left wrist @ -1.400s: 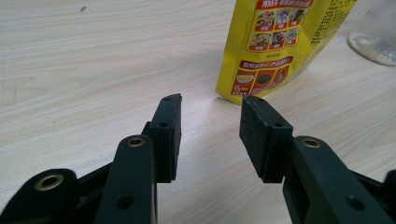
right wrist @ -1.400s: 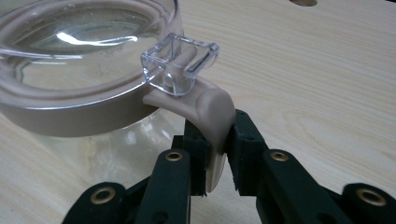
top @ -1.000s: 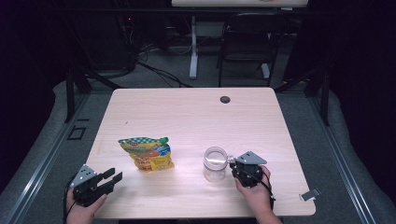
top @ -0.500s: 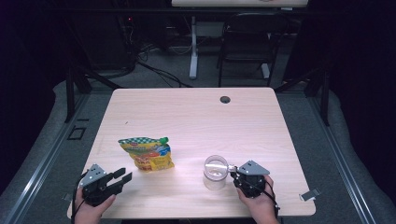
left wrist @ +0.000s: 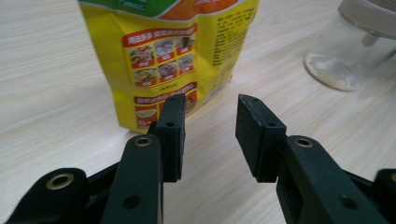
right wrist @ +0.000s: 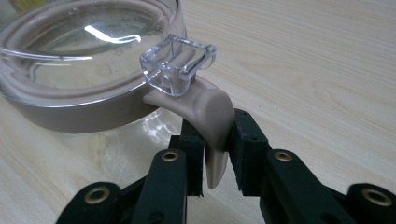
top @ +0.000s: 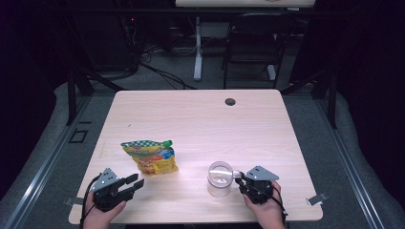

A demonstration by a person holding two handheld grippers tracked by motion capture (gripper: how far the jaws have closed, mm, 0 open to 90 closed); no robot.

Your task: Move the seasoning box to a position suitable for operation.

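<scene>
On the wooden table (top: 200, 119), one yellow snack pouch (top: 150, 156) left of centre near the front edge and one clear lidded jar (top: 219, 178) just right of it: the pouch likely light, soft and crinkly, best pinched at a flat edge; the jar rigid, slick-walled and probably breakable, best taken by its beige latch tab (right wrist: 210, 116). Two grippers: left gripper (left wrist: 209, 123) spread wide, empty, just short of the pouch's bottom; right gripper (right wrist: 216, 154) clamped on the tab.
</scene>
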